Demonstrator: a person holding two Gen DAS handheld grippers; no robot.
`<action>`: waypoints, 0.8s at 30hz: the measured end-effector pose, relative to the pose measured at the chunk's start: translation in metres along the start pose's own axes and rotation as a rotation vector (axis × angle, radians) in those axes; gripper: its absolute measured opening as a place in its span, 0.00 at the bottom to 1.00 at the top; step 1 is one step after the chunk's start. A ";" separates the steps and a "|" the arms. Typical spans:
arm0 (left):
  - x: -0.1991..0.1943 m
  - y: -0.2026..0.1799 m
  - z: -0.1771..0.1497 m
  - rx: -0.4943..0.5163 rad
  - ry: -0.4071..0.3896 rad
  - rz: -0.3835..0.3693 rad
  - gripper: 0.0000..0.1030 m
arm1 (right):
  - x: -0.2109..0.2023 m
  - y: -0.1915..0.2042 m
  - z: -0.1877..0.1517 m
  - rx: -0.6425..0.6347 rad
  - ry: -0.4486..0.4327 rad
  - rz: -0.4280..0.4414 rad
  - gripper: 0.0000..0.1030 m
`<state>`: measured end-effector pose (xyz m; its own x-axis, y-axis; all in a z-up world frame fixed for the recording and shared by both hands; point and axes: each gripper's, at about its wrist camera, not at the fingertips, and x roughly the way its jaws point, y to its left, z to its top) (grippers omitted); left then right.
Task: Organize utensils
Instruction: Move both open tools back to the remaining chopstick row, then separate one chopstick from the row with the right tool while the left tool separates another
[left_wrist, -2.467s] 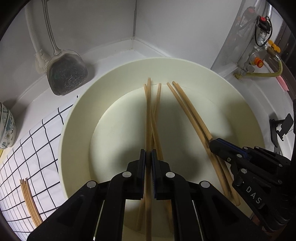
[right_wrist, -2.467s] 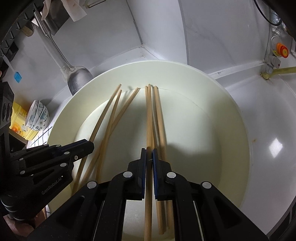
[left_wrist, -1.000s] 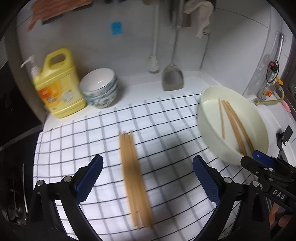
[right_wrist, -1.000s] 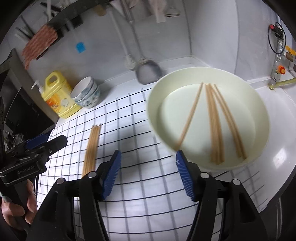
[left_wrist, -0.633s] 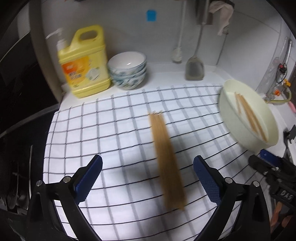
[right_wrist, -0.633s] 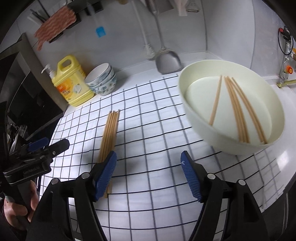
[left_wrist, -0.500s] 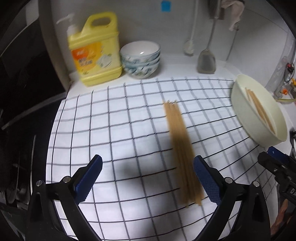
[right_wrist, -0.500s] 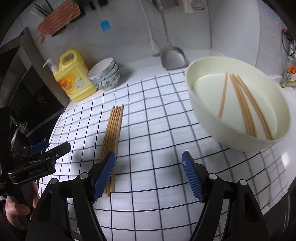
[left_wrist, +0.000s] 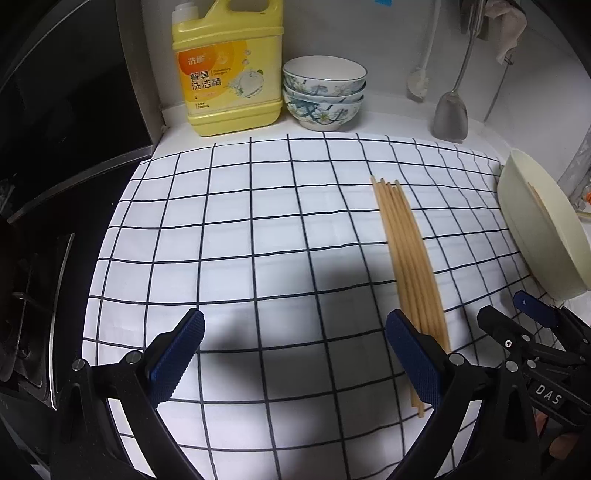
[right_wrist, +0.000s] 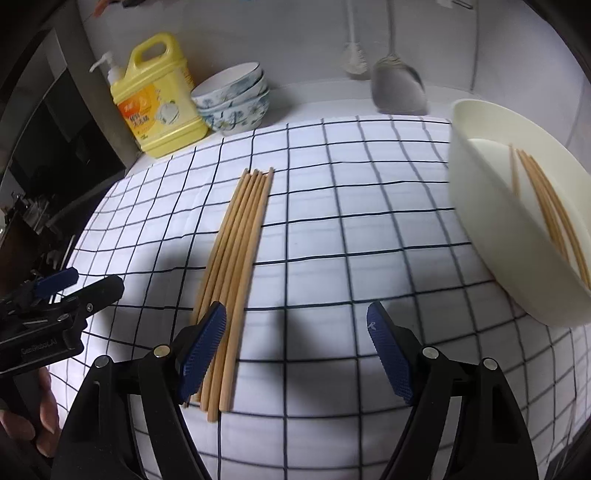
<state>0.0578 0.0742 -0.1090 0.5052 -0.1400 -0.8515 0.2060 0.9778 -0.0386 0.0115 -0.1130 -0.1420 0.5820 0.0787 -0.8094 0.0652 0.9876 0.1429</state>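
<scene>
White counter under a black-checked cloth fills both views; against the back wall stand a yellow detergent jug and, just beside it, a stack of patterned bowls; a metal spatula hangs further right. Left gripper hovers over the cloth, jaws spread wide, nothing between them; the row of chopsticks lies flat on the cloth ahead and to its right, their near ends passing behind its right finger. Right gripper hangs over the same cloth, jaws wide and opening further, nothing between the pads; those chopsticks run away from just behind its left finger, side by side and touching. Off to its right sits the cream basin, a few more chopsticks in the basin lying inside. From the left wrist view that basin sits far right, beyond the row; whether the pads touch the cloth, I cannot tell.
</scene>
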 end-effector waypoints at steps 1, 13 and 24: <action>0.001 0.001 0.000 -0.002 -0.002 0.001 0.94 | 0.005 0.002 0.001 -0.011 0.002 -0.005 0.73; 0.009 0.012 0.006 -0.022 -0.013 -0.007 0.94 | 0.026 0.012 0.003 -0.050 0.023 -0.048 0.73; 0.017 0.009 0.006 -0.012 -0.003 -0.013 0.94 | 0.031 0.017 0.001 -0.091 0.049 -0.099 0.73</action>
<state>0.0731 0.0801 -0.1205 0.5046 -0.1534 -0.8496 0.2030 0.9776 -0.0560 0.0315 -0.0936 -0.1643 0.5363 -0.0153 -0.8439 0.0453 0.9989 0.0107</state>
